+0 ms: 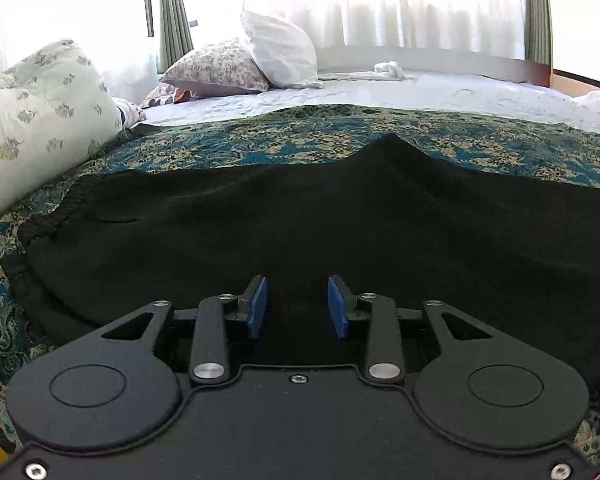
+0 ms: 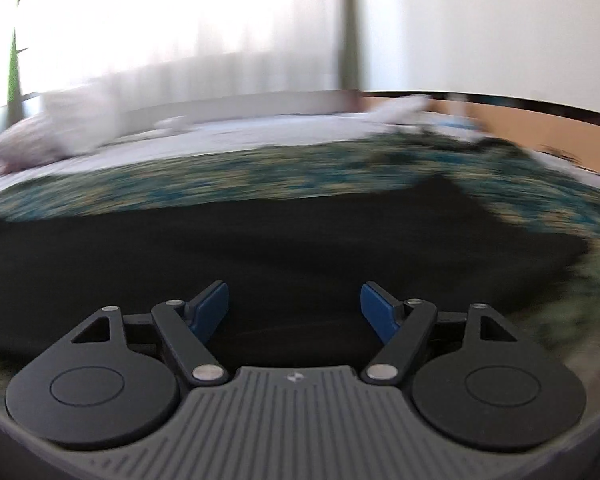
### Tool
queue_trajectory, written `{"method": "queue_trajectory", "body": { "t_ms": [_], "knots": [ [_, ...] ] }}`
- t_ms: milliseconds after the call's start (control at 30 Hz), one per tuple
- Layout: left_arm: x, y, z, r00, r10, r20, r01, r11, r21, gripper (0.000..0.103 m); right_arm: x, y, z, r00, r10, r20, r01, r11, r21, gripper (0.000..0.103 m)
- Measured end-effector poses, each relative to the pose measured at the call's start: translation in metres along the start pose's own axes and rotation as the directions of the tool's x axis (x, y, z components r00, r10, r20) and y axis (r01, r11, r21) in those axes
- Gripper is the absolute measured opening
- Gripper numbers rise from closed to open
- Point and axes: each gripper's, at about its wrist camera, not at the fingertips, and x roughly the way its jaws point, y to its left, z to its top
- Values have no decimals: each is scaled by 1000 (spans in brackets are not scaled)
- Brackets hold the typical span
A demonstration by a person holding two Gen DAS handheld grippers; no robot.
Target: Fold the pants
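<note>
The black pants (image 1: 300,220) lie spread across a teal-and-gold patterned bedspread (image 1: 260,140) on the bed, their ribbed waistband (image 1: 36,232) toward the left and a small peak of cloth raised along the far edge. The left claw (image 1: 298,306) hovers low over the near part of the fabric, its blue pads (image 1: 257,308) spread with nothing between them — the right claw (image 2: 294,312) is spread wider still above the pants, in a blurred view. Beyond lie a white sheet (image 1: 420,92), a floral pillow (image 1: 220,68), a white pillow (image 1: 280,52) and sheer curtains (image 1: 420,4).
</note>
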Motion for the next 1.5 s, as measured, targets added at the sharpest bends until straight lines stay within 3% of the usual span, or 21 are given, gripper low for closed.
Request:
{"method": "queue_trajectory", "body": {
  "t_ms": [100,267,333,433,533,633,933,1033,1167,1333,1500],
  "knots": [
    [2,2,1,1000,0,-2,0,1000,-17,38,12,-37,12,993,-115,-7,115,991,67,82],
    [5,13,4,1000,-20,-17,19,997,-75,44,30,-84,31,974,-224,-27,225,956,187,81],
    [6,14,4,1000,-16,-19,15,997,-80,45,34,-90,37,969,-247,2,243,952,185,82],
    [6,11,4,1000,0,-17,-1,998,-68,47,18,-90,38,938,-324,120,290,928,234,87],
    [6,10,3,1000,7,-12,-8,998,-70,49,-6,-95,29,935,-302,185,223,907,357,90],
    [6,9,2,1000,14,-10,-14,998,-69,50,-19,-95,20,926,-331,184,232,880,414,90],
    [6,8,2,1000,23,-9,-24,998,-66,51,-15,-94,8,947,-319,44,269,857,439,90],
    [5,8,3,1000,25,-10,-25,997,-67,51,-16,-93,7,947,-318,44,267,856,443,90],
    [-3,6,10,999,31,-22,-33,996,-80,51,-7,-96,9,964,-263,41,219,872,438,93],
    [-29,-13,26,998,-37,59,41,998,-56,53,9,-106,15,979,-203,24,168,865,472,92],
    [-33,-45,27,992,-106,72,103,994,38,56,18,-125,16,991,-133,33,90,811,578,87]
  ]
}}
